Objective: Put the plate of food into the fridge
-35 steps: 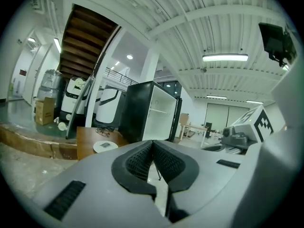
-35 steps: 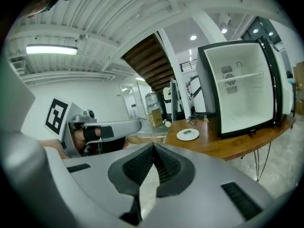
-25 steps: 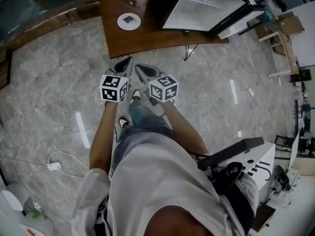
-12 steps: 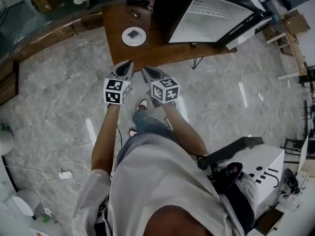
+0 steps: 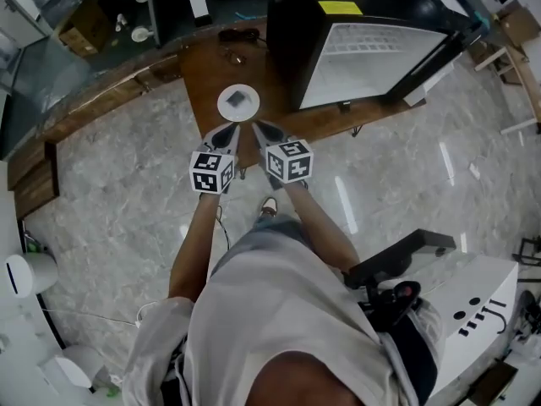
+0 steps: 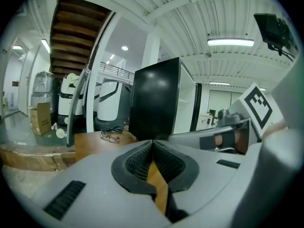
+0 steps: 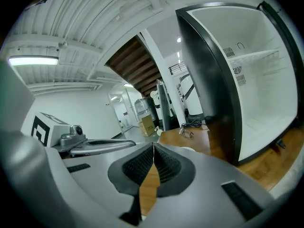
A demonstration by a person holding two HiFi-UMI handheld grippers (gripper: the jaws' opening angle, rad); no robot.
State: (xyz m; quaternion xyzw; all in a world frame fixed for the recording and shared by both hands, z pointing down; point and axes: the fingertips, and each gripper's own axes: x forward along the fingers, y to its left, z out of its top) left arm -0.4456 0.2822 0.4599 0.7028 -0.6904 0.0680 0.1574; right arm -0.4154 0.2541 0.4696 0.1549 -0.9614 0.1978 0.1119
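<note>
The table's (image 5: 201,79) front edge is bare around the plate (image 5: 238,102); the open fridge (image 5: 372,57) walls off its right side; glasses (image 5: 230,56) and a cable (image 5: 237,35) clutter the far edge.

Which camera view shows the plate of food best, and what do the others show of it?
The head view: the whole plate lies on the wooden table, dark food in its middle. The right gripper view shows only a pale sliver above its jaw, probably the rim. The left gripper view shows none of it.
</note>
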